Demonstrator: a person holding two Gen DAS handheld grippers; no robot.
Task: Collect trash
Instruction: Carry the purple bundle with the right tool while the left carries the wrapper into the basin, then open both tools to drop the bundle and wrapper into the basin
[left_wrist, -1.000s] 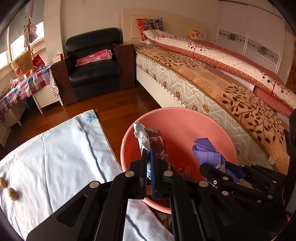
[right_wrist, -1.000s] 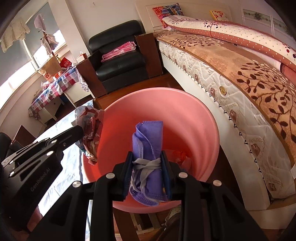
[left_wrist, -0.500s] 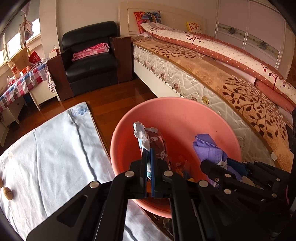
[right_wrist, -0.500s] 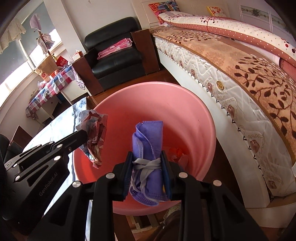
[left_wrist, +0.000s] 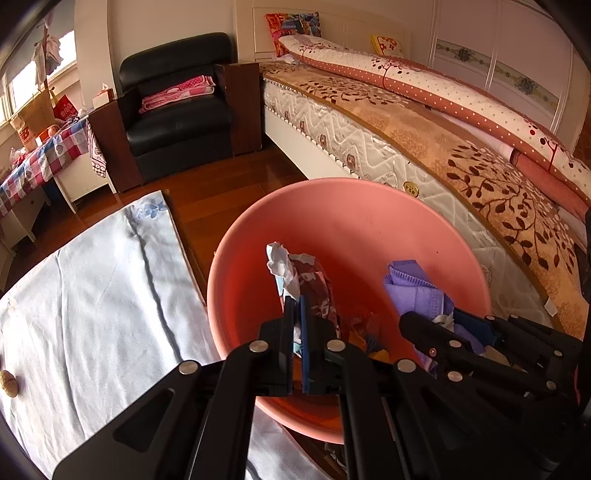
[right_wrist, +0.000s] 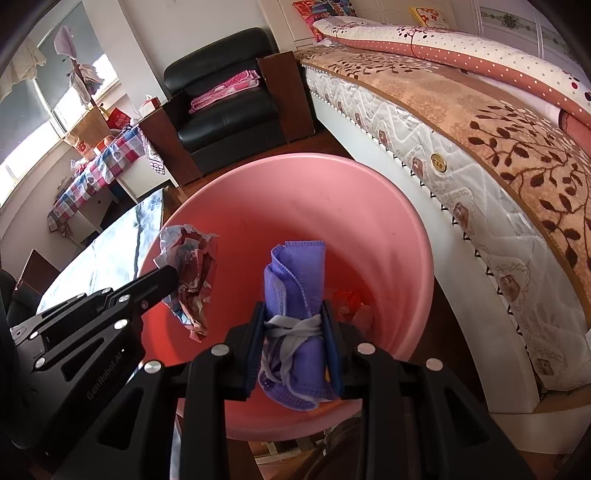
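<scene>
A pink plastic basin (left_wrist: 351, 221) (right_wrist: 332, 192) stands on the wood floor between the table and the bed, with some scraps lying in its bottom. My left gripper (left_wrist: 295, 306) (right_wrist: 173, 275) is shut on a crumpled wrapper (left_wrist: 306, 277) (right_wrist: 192, 266), white and dark red, held over the basin's left side. My right gripper (right_wrist: 293, 314) (left_wrist: 424, 317) is shut on a rolled purple face mask (right_wrist: 295, 280) (left_wrist: 413, 288) with grey straps, held above the basin's middle. Both grippers point down into the basin, side by side.
A table under a pale blue cloth (left_wrist: 92, 295) lies left of the basin, with a walnut (left_wrist: 9, 384) near its left edge. A bed (left_wrist: 443, 147) runs along the right. A black armchair (left_wrist: 177, 110) and a checked side table (left_wrist: 37, 162) stand at the back.
The left gripper has sunk a little and moved right, so the wrapper now hangs further over the basin. The right gripper and the mask have stayed nearly still.
</scene>
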